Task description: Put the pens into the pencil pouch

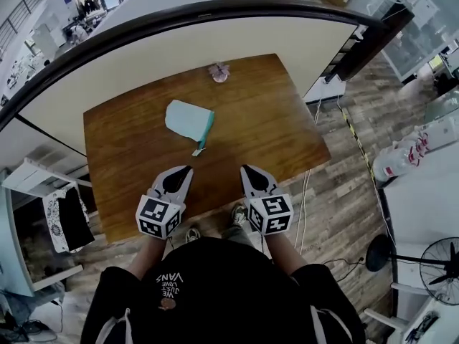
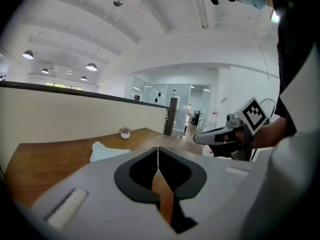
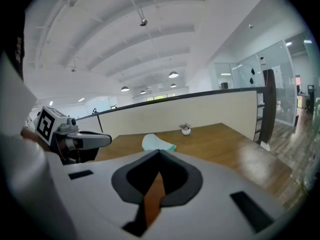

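A pale teal pencil pouch (image 1: 189,121) lies flat near the middle of the wooden table (image 1: 280,131), its zip pull pointing toward me. It also shows as a light shape in the left gripper view (image 2: 107,151) and the right gripper view (image 3: 157,143). No pens show in any view. My left gripper (image 1: 188,169) is over the table's near edge, shut with nothing between its jaws. My right gripper (image 1: 246,168) is beside it, also shut and empty. Both are well short of the pouch.
A small potted plant (image 1: 219,72) stands at the table's far edge. A curved dark-railed partition (image 1: 179,41) runs behind the table. A fan (image 1: 437,256) and cables are on the wood floor to the right; shelving (image 1: 61,217) is to the left.
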The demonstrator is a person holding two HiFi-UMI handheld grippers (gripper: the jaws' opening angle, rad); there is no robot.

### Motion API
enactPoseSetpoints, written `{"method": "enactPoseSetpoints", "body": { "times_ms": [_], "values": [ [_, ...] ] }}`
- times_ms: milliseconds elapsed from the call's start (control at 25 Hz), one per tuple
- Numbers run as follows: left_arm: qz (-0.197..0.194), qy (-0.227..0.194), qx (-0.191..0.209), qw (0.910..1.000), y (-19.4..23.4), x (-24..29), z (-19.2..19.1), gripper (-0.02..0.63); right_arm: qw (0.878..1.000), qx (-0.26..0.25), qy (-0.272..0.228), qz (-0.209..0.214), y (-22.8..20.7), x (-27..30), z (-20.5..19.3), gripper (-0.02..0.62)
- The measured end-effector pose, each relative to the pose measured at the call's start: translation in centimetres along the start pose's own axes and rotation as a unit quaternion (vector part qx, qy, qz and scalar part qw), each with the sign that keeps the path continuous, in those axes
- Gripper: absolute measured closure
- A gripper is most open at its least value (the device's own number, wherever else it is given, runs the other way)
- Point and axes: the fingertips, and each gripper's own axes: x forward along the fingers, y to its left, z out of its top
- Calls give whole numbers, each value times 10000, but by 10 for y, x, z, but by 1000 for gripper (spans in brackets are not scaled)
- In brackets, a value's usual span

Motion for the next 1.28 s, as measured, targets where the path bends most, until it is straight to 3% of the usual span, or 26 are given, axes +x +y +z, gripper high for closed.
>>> {"method": "enactPoseSetpoints", "body": {
  "times_ms": [440, 880, 1280],
  "values": [
    [-519, 196, 105, 9984, 5, -56, -30, 594, 9993, -90, 141, -320, 64, -13, -23, 583],
    [-681, 239, 122, 9973, 12, -96, -55, 595, 9990, -10, 186, -400, 111, -18, -50, 583],
    [-798, 196, 18, 9966, 15, -108, -60, 595, 9985, 27, 201, -499, 126, -17, -53, 583]
  ]
}}
